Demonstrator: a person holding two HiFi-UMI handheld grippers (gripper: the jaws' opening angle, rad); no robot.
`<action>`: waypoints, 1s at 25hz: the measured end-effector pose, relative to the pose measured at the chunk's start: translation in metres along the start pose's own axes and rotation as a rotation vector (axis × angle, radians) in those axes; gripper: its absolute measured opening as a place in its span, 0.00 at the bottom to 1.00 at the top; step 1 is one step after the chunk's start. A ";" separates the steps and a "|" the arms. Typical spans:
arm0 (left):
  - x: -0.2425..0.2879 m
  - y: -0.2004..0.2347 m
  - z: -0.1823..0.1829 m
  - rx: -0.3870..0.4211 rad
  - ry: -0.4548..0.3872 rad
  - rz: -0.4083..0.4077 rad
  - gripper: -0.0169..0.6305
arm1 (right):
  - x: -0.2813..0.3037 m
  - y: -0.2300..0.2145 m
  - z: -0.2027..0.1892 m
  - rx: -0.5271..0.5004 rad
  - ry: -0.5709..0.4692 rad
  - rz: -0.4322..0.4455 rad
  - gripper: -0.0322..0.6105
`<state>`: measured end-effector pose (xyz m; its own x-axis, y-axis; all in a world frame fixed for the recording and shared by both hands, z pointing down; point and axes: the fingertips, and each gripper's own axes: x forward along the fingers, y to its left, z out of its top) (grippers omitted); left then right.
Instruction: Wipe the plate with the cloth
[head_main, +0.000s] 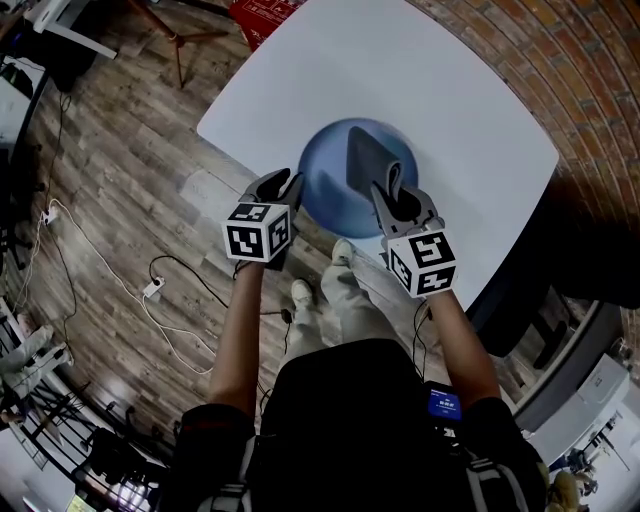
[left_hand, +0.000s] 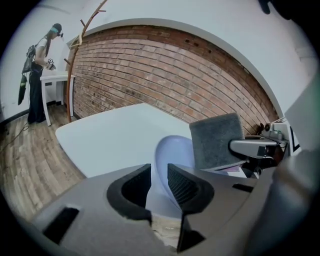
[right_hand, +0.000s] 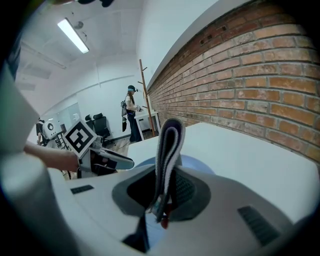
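We show the blue plate (head_main: 328, 195) on the white table (head_main: 460, 110), at the edge nearest the person. At the plate's left rim, the left gripper (left_hand: 159, 182) has its jaws drawn narrow on that rim, which passes between them. Over the plate's right half, the right gripper (right_hand: 162, 195) pinches a folded grey cloth (right_hand: 168, 142), which stands up from its jaws. We cannot tell whether the cloth touches the plate. A brick wall (left_hand: 170, 75) lies beyond the plate.
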<state>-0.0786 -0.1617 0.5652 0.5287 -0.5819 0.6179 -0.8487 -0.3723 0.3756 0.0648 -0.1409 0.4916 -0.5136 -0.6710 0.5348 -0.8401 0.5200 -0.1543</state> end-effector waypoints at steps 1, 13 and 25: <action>0.002 0.002 0.000 0.001 0.003 0.011 0.16 | 0.000 0.000 -0.001 0.000 0.002 -0.001 0.13; 0.032 0.005 0.005 -0.029 0.071 0.037 0.16 | 0.004 -0.003 -0.007 0.001 0.019 -0.003 0.13; 0.043 0.006 0.003 0.003 0.144 0.063 0.14 | 0.005 -0.011 -0.013 0.014 0.029 -0.007 0.13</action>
<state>-0.0609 -0.1911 0.5924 0.4670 -0.4947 0.7329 -0.8800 -0.3408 0.3307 0.0732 -0.1433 0.5069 -0.5028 -0.6591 0.5593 -0.8460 0.5079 -0.1620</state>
